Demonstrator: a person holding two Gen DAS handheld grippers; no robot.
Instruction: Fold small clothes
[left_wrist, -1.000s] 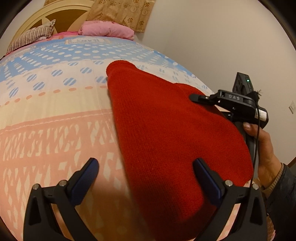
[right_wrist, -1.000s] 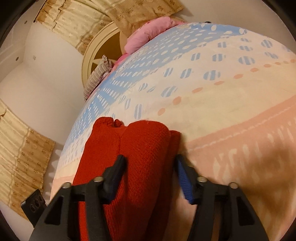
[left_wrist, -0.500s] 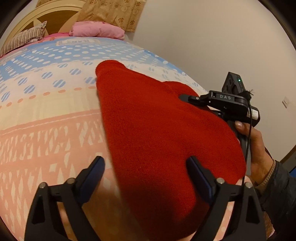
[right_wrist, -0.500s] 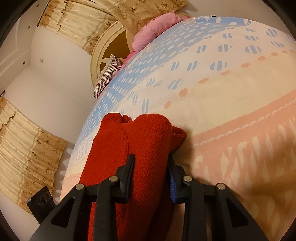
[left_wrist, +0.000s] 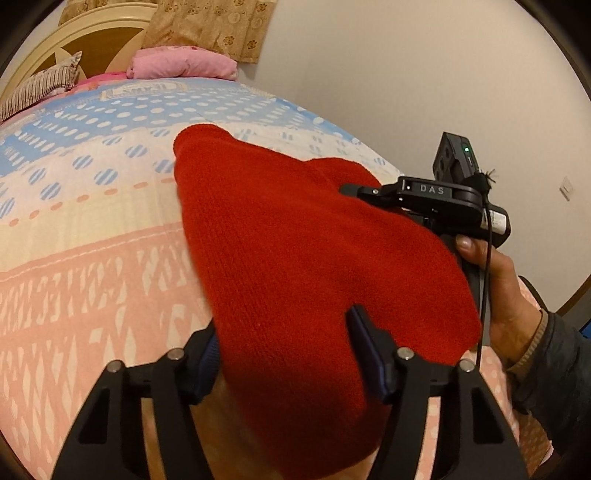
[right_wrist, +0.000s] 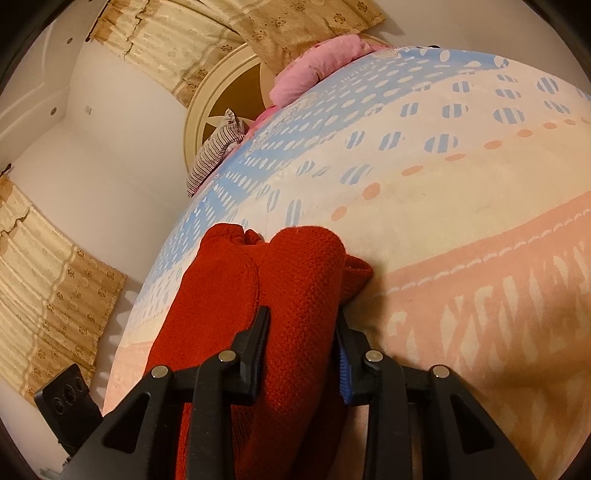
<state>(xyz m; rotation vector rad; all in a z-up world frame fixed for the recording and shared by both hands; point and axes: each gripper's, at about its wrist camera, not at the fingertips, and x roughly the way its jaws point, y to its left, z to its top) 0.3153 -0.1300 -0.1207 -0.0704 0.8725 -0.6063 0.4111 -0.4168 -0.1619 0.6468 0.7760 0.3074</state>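
Bedroom walls are pale, and a patterned bedspread (left_wrist: 92, 229) in blue, cream and pink covers the bed. On it lies the red knit garment (left_wrist: 295, 258), partly folded, near the bed's side edge. The left gripper (left_wrist: 284, 354) straddles the garment's near end; its jaws have just been closing, with knit between them, and whether the pads press yet I cannot tell. The right gripper (right_wrist: 301, 343) is narrow, clamped on a raised fold of the garment (right_wrist: 299, 295). A hand (left_wrist: 498, 295) holds that gripper's handle. Farther off lie a pink pillow (left_wrist: 184, 66), a striped pillow (left_wrist: 40, 88), a round headboard (right_wrist: 225, 107) and tan curtains (right_wrist: 48, 277).
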